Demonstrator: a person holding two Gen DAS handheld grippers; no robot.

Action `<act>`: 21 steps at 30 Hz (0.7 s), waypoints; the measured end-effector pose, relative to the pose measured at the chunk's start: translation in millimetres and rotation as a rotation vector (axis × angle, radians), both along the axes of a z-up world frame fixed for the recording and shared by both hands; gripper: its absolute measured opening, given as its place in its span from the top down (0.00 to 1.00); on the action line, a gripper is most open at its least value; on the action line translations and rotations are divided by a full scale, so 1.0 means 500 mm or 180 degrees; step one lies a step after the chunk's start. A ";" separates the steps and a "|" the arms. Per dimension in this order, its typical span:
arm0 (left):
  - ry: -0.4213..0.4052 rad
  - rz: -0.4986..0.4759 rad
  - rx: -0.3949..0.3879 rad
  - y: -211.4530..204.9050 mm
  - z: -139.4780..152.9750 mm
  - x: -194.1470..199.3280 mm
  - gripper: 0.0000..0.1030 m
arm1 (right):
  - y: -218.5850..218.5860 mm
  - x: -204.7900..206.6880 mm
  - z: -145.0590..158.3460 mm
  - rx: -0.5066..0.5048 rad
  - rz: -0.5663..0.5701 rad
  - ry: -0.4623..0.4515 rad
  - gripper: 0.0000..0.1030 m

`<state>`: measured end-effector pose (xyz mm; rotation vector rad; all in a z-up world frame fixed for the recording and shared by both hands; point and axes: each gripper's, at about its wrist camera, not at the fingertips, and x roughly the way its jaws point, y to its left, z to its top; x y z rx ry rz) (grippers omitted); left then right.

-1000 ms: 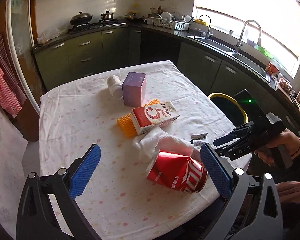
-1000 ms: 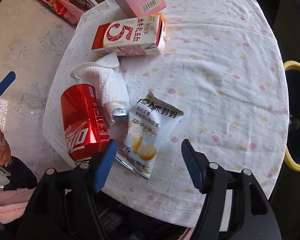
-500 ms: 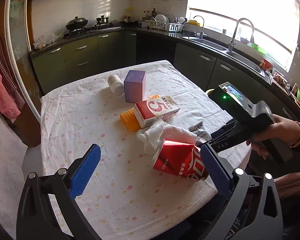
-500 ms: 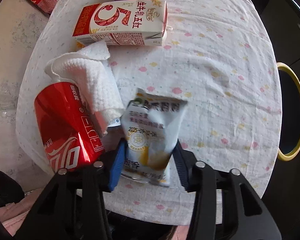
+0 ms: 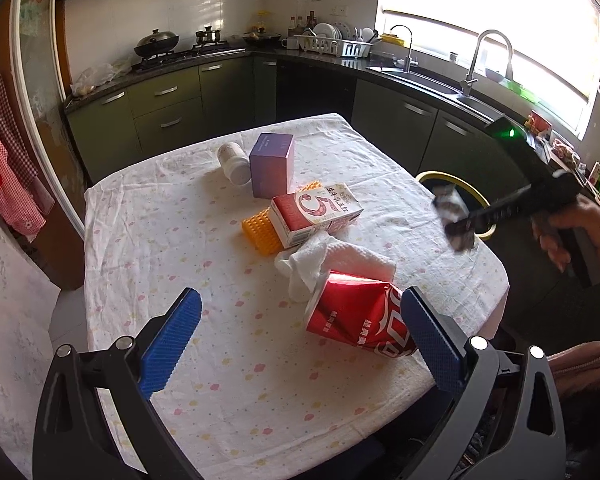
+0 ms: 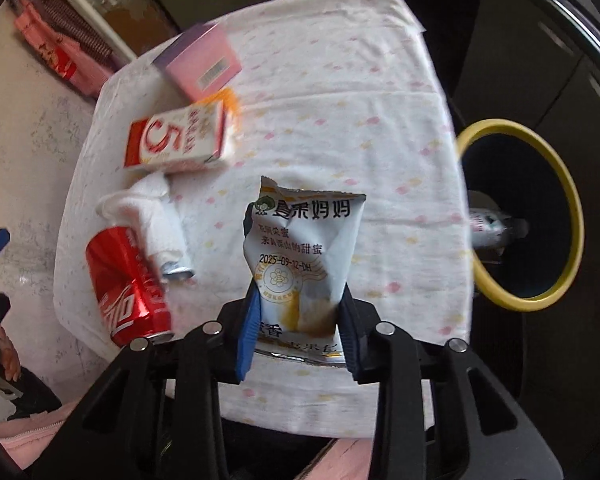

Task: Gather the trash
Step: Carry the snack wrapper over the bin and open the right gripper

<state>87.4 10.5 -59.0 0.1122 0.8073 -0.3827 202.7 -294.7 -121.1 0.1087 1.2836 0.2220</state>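
Between the blue pads of the right gripper point(image 6: 298, 320) sits a crumpled white snack packet with black print and a yellow emblem point(image 6: 302, 256), pinched at its lower end so that most of it stands up ahead of the fingers, lifted off the table. From the left wrist view the same packet point(image 5: 452, 216) shows only as a blur at the tip of that gripper point(image 5: 466, 226), over the table's far right edge and in front of the round black bin with a yellow rim point(image 5: 462, 184). That bin point(image 6: 540, 298) stands just beside the table covered in a white cloth with small pink and yellow spots point(image 6: 340, 80). On the cloth lie a dented red soda can point(image 5: 358, 322), a crumpled white paper towel point(image 5: 340, 260) touching its upper end, a red and white carton printed with a large 5 point(image 5: 314, 212), an orange ridged block point(image 5: 262, 230) against the carton, a purple box point(image 5: 271, 164) and a white bottle on its side point(image 5: 234, 162). Nearer the camera, the left gripper point(image 5: 300, 352) hovers with its jaws spread wide and nothing between them, the right pad just beside the can.
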 end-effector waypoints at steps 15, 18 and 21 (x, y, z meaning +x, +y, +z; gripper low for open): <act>0.0093 -0.0185 0.0193 -0.083 -0.013 0.018 0.05 | -0.408 0.145 -0.130 -0.0285 -0.1229 0.0145 0.47; 0.0141 -0.0196 0.0183 -0.087 -0.016 0.027 0.05 | -0.428 0.152 -0.150 -0.0266 -0.1292 0.0163 0.47; 0.0204 -0.0233 0.0168 -0.093 -0.021 0.033 0.05 | -0.423 0.135 -0.146 -0.0156 -0.1235 0.0112 0.45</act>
